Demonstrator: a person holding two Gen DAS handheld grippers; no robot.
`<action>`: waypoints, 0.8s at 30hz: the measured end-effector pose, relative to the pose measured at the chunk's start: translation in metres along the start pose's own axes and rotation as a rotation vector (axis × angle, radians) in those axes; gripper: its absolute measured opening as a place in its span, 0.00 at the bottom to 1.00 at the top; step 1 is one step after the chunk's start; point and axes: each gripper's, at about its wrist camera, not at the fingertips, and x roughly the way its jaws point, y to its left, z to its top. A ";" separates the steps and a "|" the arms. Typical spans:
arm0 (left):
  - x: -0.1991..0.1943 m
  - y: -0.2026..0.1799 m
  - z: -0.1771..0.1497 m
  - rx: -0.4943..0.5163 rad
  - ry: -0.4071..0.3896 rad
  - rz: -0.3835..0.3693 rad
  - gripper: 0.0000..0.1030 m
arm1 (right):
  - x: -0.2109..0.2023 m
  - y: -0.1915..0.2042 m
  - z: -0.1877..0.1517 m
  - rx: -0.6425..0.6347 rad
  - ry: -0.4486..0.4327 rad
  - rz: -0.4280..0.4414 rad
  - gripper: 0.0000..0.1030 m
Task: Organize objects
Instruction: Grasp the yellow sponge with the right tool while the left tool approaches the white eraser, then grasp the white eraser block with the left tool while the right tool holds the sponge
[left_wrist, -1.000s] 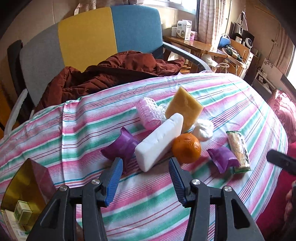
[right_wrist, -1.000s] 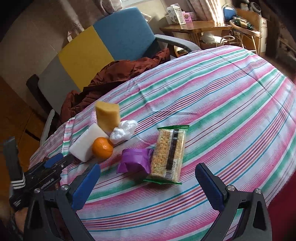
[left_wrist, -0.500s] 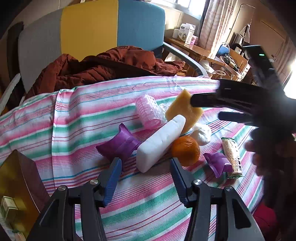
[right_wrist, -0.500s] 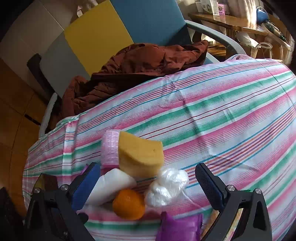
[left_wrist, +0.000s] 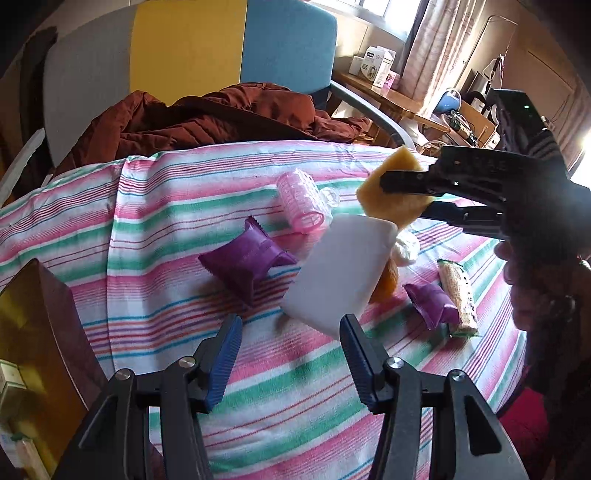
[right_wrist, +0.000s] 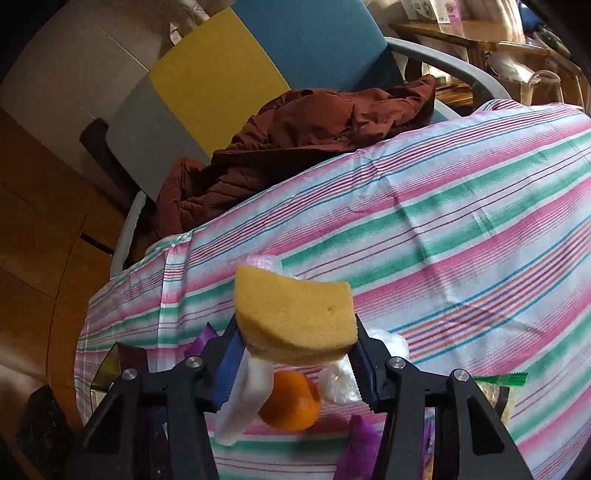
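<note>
Nearest in the left wrist view, the left tongs (left_wrist: 290, 354) stand wide apart with nothing between them, hovering over the striped counter (left_wrist: 155, 206). Just past their tips, toward 12 o'clock, the white foam block (left_wrist: 340, 273) lies tilted. It looks light and soft, best taken across its narrow sides near the middle. A purple packet (left_wrist: 247, 262) sits at its 9 o'clock, a pink hair roller (left_wrist: 301, 203) beyond that, and the orange (left_wrist: 386, 280) peeks out at the block's 3 o'clock.

Farther off, at 1 o'clock, the right tongs (right_wrist: 295, 350) are closed on the yellow sponge (right_wrist: 295, 314), lifted clear of the counter. The sponge bulges a little between the blades, so it is likely springy and light; a modest squeeze across its thickness should keep it without slipping.
</note>
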 end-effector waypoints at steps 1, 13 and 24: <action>-0.002 -0.001 -0.003 -0.001 0.002 -0.001 0.54 | -0.003 -0.001 -0.006 -0.008 0.011 0.006 0.52; -0.020 -0.029 -0.009 0.159 -0.012 0.073 0.66 | -0.030 -0.013 -0.055 -0.029 0.025 0.082 0.52; 0.011 -0.065 0.005 0.554 0.050 0.094 0.80 | -0.060 -0.029 -0.058 -0.004 -0.081 0.074 0.53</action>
